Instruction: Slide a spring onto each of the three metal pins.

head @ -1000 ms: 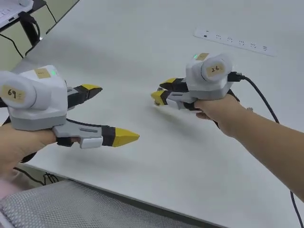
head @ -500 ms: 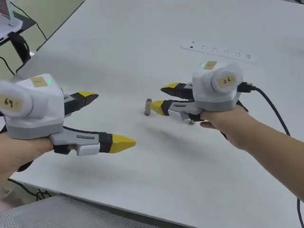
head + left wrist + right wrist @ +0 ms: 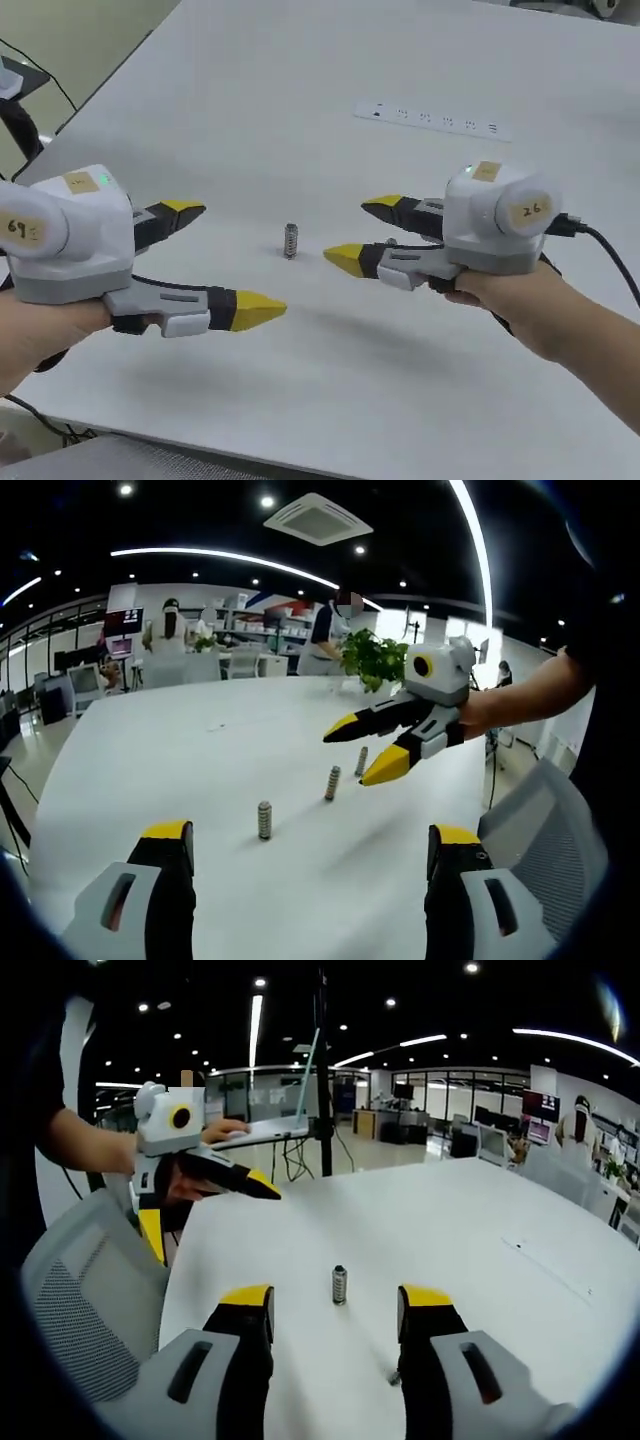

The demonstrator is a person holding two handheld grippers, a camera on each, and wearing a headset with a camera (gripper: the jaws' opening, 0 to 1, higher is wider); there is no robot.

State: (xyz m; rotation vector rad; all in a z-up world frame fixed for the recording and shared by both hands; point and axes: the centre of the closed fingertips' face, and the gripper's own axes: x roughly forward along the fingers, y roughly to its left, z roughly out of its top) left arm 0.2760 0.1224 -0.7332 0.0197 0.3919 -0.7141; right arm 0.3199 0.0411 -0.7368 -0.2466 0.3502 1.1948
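A short upright metal pin [image 3: 291, 240] with a spring coiled around it stands on the white table, between the two grippers. From the left gripper view, three such upright pieces stand in a row: the nearest pin [image 3: 265, 820], the middle pin [image 3: 332, 782] and the far pin [image 3: 361, 761]; all look ribbed like coils. My right gripper [image 3: 350, 230] is open, a little to the right of the pin [image 3: 339, 1284], with nothing between its jaws. My left gripper [image 3: 225, 260] is open wide and holds nothing, to the left of the pin.
A white power strip [image 3: 432, 120] lies flat at the back of the table [image 3: 300, 80]. A black cable [image 3: 610, 265] trails from the right gripper. A grey mesh chair [image 3: 85, 1330] stands at the table's near edge. People and desks are in the office beyond.
The right gripper has opened and drawn back to the right, leaving the pin with its spring standing free. The left gripper has held its place. The camera has shifted.
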